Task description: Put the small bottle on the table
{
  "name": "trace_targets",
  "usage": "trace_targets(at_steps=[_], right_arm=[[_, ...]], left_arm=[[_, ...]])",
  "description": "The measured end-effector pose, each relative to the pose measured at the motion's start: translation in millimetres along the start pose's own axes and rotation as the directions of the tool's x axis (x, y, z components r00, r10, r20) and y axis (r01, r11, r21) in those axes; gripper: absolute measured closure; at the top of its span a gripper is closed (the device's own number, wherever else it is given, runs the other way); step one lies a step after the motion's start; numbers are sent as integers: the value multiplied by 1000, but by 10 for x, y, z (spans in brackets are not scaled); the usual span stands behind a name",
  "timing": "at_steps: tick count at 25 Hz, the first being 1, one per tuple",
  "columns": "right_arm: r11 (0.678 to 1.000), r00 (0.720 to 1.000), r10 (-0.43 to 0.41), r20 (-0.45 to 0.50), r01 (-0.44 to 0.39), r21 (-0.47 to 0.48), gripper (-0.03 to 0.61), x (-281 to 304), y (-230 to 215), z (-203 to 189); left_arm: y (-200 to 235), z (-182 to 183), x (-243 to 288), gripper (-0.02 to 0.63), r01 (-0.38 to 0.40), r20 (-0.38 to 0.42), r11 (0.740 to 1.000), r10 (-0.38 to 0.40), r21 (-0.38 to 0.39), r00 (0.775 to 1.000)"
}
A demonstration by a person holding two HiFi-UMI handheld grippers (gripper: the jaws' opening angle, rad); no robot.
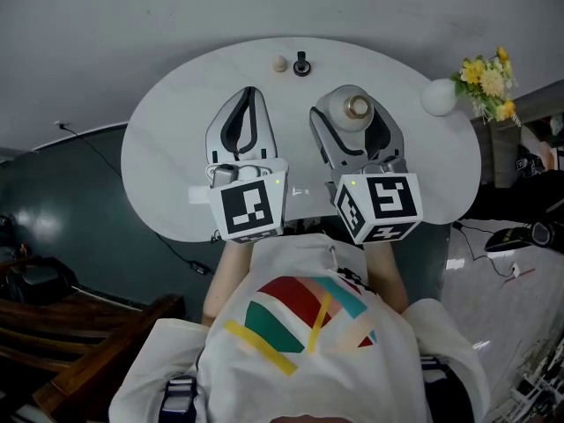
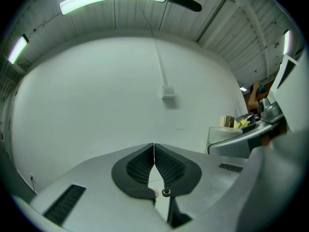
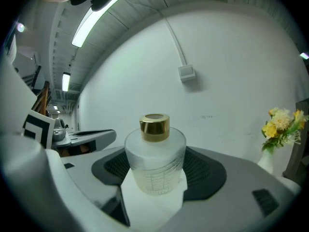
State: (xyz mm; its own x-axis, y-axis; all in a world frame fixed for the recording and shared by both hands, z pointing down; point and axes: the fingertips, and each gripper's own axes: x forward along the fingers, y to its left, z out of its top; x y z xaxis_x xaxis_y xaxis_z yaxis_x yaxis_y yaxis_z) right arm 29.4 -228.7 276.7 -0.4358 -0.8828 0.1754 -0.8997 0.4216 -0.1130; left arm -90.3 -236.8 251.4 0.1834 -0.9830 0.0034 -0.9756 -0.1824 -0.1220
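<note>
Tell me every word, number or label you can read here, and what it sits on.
No readable text anywhere.
Black-and-white marker cube on the left gripper: square pattern only, no letters.
Black-and-white marker cube on the right gripper: the same.
Frosted glass small bottle with gold cap: faint grid lines, no label.
Person's white shirt: coloured stripes, no words.

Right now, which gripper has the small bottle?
The right gripper: its jaws are clamped on the frosted, gold-capped small bottle. The left gripper has its jaws pressed together with nothing between them.
</note>
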Motion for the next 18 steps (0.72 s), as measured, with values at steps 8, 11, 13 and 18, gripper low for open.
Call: trace_targets(at_steps=[8, 11, 13, 18], right_arm=[[999, 998, -47, -53, 47, 6, 249, 257, -354, -135], [998, 995, -63, -76, 63, 3, 249, 402, -502, -198], [998, 993, -62, -99, 63, 7, 249, 513, -575, -254], [998, 985, -59, -165, 60, 6, 249, 861, -760, -449]], left_arm=[[-59, -137, 78, 595, 17, -37, 1000, -17, 0, 999], [-54, -177, 140, 595, 12, -32, 1000, -12, -3, 999], [-39, -234, 185, 595, 7, -41, 1000, -7, -9, 999], [-19, -508, 300, 595, 5, -128, 1000, -7, -19, 992]])
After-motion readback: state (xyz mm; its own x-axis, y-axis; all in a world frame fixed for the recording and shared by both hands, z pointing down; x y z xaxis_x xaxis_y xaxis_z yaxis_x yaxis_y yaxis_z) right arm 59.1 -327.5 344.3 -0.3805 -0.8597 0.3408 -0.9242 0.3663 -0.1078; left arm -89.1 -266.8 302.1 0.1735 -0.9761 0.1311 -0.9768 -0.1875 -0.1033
